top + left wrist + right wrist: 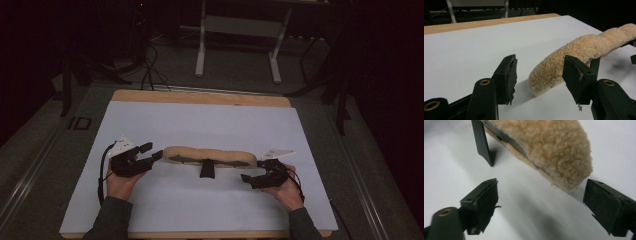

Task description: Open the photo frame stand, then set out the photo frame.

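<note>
So the whole thing hinges on how the fleece pad [210, 156] is laid out: it's stretched long-ways across the white sheet [200, 120] covering the table, its long axis running side to side, and one gripper is parked at each end of it. The left gripper [150, 155] is spread open right off the pad's left tip; in the left gripper view [537, 77] that rounded end is seen poking in between the two pads, nearer the far one, with nothing clamped yet. The right gripper [248, 178] is also held wide open, sitting just off the pad's right end and a bit toward the person's side of it; in the right gripper view [541, 202] the fuzzy tip [554, 152] hangs above and just beyond the gap, not touched. A black strap [207, 168] is seen sticking out from the pad's middle toward the person, and a dark lining is visible along the pad's underside. Neither end looks favoured, though the left one is probably a touch closer to a bite. No brand, label or writing can be made out anywhere.
</note>
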A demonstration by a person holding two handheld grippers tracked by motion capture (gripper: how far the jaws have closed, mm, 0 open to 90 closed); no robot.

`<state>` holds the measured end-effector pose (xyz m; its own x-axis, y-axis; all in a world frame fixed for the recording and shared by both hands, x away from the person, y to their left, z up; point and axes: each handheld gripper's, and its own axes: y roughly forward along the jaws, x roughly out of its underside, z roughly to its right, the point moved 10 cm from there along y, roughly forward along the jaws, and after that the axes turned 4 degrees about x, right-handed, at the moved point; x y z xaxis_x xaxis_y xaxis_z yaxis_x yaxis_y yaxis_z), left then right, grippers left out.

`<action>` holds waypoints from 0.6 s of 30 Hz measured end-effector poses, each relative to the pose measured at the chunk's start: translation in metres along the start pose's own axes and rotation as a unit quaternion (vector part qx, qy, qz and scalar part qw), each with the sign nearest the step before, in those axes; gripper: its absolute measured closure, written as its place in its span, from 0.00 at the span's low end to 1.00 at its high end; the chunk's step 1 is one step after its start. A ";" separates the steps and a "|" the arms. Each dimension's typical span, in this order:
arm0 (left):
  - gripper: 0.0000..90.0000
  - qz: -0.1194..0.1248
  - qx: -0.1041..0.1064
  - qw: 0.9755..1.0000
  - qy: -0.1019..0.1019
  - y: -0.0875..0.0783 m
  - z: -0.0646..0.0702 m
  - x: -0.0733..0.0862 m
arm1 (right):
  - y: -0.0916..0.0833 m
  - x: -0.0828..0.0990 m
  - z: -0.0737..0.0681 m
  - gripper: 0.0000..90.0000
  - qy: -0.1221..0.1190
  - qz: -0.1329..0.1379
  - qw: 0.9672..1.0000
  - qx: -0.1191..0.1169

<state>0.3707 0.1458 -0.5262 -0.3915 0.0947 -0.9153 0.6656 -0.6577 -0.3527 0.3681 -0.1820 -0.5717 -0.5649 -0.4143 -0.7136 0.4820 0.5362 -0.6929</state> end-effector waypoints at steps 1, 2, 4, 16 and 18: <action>0.50 0.001 -0.001 1.000 0.000 0.001 0.000 0.000 | 0.000 0.001 -0.001 0.13 -0.001 -0.003 1.000 -0.002; 0.50 0.002 -0.004 1.000 -0.001 0.001 0.000 -0.001 | 0.000 0.001 -0.002 0.13 0.000 -0.004 1.000 -0.005; 0.50 0.001 -0.011 1.000 -0.005 0.002 -0.002 0.000 | 0.002 0.003 -0.003 0.12 -0.005 -0.011 1.000 -0.009; 0.52 0.001 -0.040 0.999 -0.017 0.012 -0.008 0.001 | 0.004 0.010 -0.006 0.29 -0.012 -0.041 0.999 -0.007; 0.53 0.000 -0.046 0.999 -0.018 0.012 -0.010 0.001 | 0.005 0.012 -0.006 0.32 -0.014 -0.048 0.999 -0.008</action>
<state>0.3843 0.1452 -0.5333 -0.4128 0.0664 -0.9084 0.7210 -0.5856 -0.3704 0.3597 -0.1792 -0.5828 -0.5882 -0.4846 -0.6475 0.4162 0.5050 -0.7561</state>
